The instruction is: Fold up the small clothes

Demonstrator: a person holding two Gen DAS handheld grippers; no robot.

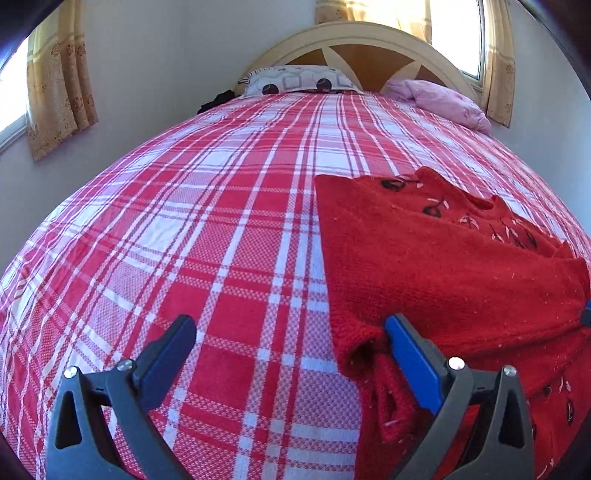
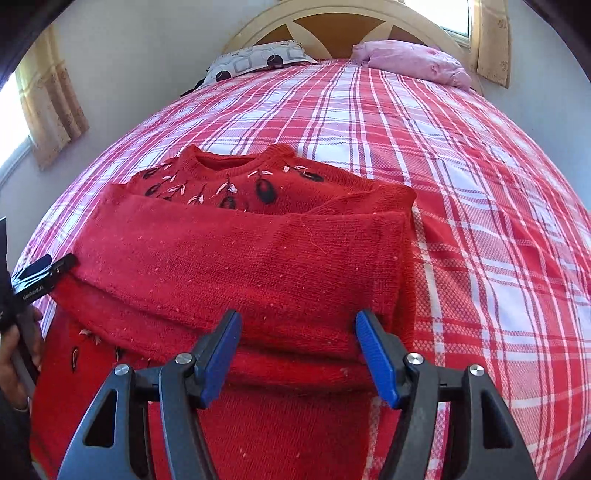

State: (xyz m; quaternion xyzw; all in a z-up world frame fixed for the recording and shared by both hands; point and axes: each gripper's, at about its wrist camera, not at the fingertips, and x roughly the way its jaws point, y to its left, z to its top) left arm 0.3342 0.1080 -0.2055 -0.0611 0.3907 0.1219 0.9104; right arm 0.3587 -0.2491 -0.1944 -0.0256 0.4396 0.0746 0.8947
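Your two grippers frame the foreground: the right gripper [image 2: 297, 354] stands with its jaws apart over the sweater's near fold, nothing pinched; the left gripper [image 1: 291, 341] is spread wide at its left edge, one blue finger [image 1: 413, 365] touching the knit. Beyond them, one bed [image 1: 207, 229] in red-and-white plaid fills the room, backed by one arched headboard [image 2: 332, 26]. One red sweater [image 2: 236, 254] lies on its near half, collar toward the headboard, a sleeve folded across the chest. Two pillows rest at the head: a patterned pillow [image 2: 255, 59] and a pink pillow [image 2: 413, 62].
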